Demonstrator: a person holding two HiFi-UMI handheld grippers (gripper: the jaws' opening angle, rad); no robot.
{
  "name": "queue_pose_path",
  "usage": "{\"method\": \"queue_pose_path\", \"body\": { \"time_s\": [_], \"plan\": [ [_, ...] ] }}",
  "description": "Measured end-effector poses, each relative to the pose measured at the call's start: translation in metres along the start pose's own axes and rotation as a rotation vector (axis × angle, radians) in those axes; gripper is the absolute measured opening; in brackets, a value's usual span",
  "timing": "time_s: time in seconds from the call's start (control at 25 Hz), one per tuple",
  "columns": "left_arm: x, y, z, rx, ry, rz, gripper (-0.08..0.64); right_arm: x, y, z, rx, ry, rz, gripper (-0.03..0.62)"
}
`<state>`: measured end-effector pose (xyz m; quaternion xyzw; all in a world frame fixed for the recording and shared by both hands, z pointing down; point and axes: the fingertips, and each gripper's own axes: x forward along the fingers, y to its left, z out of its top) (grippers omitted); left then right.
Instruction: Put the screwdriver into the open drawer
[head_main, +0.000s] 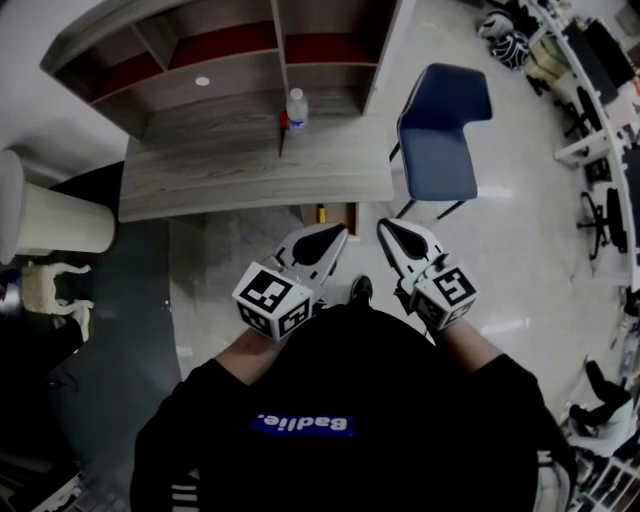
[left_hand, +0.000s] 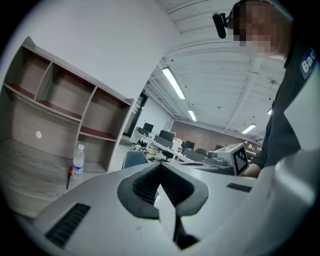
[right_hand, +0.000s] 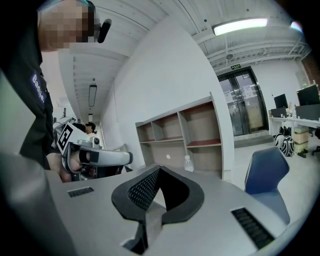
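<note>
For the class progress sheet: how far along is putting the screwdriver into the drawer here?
Done: the drawer under the desk looks pulled open. In hand: nothing; the left gripper and right gripper are both shut and empty, short of the desk. Left: the screwdriver lies on the desk beside the water bottle, to be picked up and put in.

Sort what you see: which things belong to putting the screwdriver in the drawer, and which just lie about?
For the job: screwdriver, open drawer, left gripper, right gripper.
Lying about: water bottle, blue chair.
</note>
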<state>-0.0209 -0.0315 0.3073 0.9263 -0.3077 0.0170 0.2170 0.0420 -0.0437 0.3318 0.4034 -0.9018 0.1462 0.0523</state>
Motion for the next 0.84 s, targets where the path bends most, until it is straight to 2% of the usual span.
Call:
{"method": "queue_pose_path", "body": {
  "time_s": [0.84],
  "plan": [
    [-0.0014, 0.0003, -0.0084, -0.001, 0.007, 0.016, 0.002, 0.0031, 0.0063, -0.0007, 0.0, 0.002, 0.02, 0.029]
  ]
}}
